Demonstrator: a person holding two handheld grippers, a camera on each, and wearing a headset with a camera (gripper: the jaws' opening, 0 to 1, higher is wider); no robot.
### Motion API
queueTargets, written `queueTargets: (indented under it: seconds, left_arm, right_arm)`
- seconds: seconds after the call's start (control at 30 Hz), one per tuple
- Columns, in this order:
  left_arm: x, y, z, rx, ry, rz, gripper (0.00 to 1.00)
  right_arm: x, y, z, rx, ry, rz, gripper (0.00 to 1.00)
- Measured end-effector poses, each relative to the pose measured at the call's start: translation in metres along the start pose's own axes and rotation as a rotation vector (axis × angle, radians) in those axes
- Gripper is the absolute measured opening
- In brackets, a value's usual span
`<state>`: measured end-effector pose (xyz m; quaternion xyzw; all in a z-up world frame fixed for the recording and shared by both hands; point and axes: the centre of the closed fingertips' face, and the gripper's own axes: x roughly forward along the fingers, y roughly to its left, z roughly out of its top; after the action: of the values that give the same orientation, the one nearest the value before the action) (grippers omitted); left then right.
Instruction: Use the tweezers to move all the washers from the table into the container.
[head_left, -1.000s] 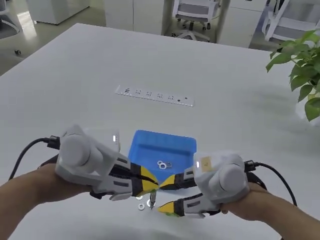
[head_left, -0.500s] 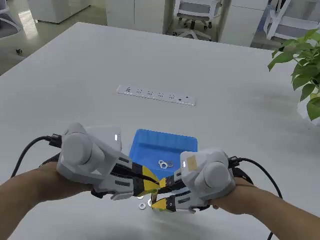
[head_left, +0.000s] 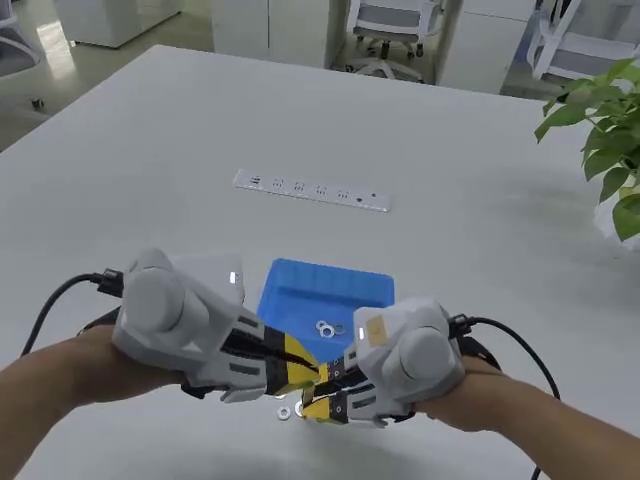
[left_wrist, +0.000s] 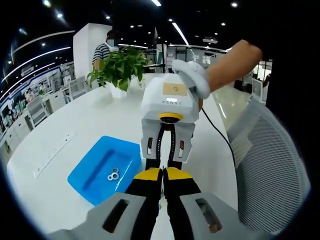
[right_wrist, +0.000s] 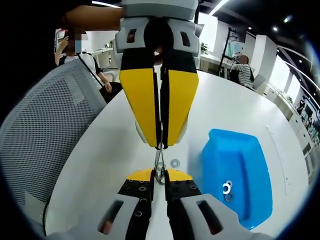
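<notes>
My left gripper (head_left: 303, 371) and right gripper (head_left: 316, 398) meet tip to tip at the table's near edge, just in front of the blue container (head_left: 330, 287). In the right gripper view, thin metal tweezers (right_wrist: 159, 159) hang from the left gripper's shut yellow jaws. The right gripper (right_wrist: 159, 179) is shut around their lower end. A washer (right_wrist: 175, 163) lies on the table beside the tweezer tips. Two washers (head_left: 285, 411) show under the grippers in the head view. Several washers (head_left: 328, 328) lie inside the container. The left gripper (left_wrist: 162, 176) faces the right one.
A white power strip (head_left: 310, 191) is set into the table beyond the container. A green plant (head_left: 605, 130) stands at the right edge. Office chairs (head_left: 390, 30) line the far side, and a mesh chair (right_wrist: 45, 140) is by the near edge.
My right gripper has moved left and closed in on the tweezers hanging from the left gripper. The left gripper has stayed in place.
</notes>
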<state>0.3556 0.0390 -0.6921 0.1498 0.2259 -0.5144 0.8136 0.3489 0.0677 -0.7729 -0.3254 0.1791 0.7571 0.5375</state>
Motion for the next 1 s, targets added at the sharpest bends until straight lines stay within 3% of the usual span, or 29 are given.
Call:
queueTargets:
  seconds: [0.3,0.6,0.87,1.0]
  left_arm:
    - [-0.001,-0.001,0.003,0.003,-0.008,-0.006,0.06]
    - [-0.006,-0.002,0.011,-0.007,-0.041,-0.006,0.18]
    - [-0.016,0.002,0.004,-0.037,-0.046,0.025,0.31]
    - [-0.02,0.003,0.0,-0.068,-0.047,0.045,0.45]
  right_arm:
    - [-0.004,0.002,0.0,0.024,-0.006,0.001,0.09]
    - [-0.011,-0.001,0.002,0.038,0.001,-0.009,0.09]
    - [-0.02,-0.004,0.011,0.028,-0.007,-0.025,0.09]
    - [-0.025,-0.006,0.015,0.024,-0.009,-0.031,0.09]
